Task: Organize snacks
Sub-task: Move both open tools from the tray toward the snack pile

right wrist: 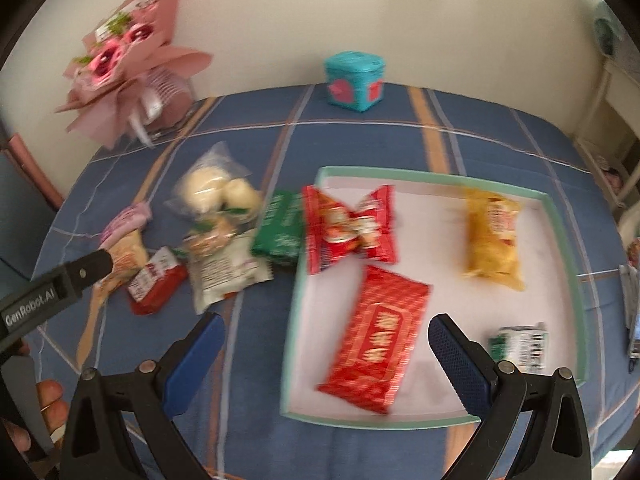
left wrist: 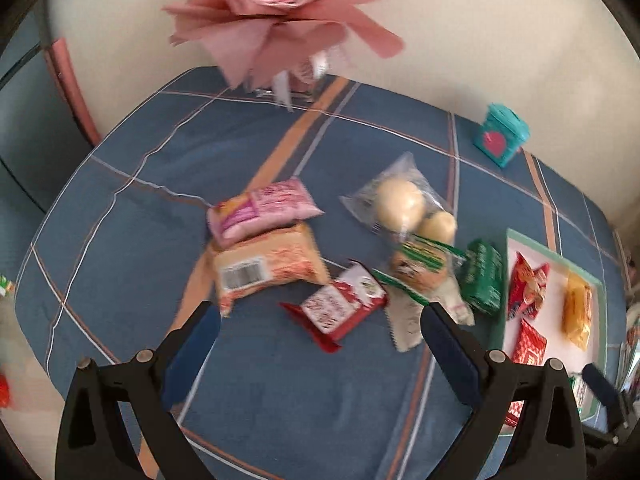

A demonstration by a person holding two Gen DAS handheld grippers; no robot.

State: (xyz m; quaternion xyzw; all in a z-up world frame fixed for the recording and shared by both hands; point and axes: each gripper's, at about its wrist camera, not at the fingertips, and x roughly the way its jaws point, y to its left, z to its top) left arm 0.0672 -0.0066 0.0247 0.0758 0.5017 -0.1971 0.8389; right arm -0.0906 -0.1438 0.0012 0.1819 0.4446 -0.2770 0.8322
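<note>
My left gripper [left wrist: 320,316] is open, low over a small red packet [left wrist: 336,308] on the blue cloth. Past it lie a peach packet [left wrist: 268,268], a pink packet [left wrist: 264,208], a clear bag of pale buns [left wrist: 400,200], a green-and-white packet [left wrist: 420,272] and a dark green packet [left wrist: 482,280]. My right gripper [right wrist: 326,326] is open and empty over the near left edge of the teal-rimmed tray [right wrist: 440,174]. In the tray lie a long red packet [right wrist: 376,340], a red bow-shaped packet [right wrist: 348,228], a yellow chip bag [right wrist: 494,238] and a small green-white packet [right wrist: 520,344].
A pink paper bouquet [right wrist: 128,64] stands at the table's back left and a teal box [right wrist: 354,80] at the back centre, both by the cream wall. One left gripper finger [right wrist: 92,268] reaches in from the left. A hand [right wrist: 48,400] shows at the lower left.
</note>
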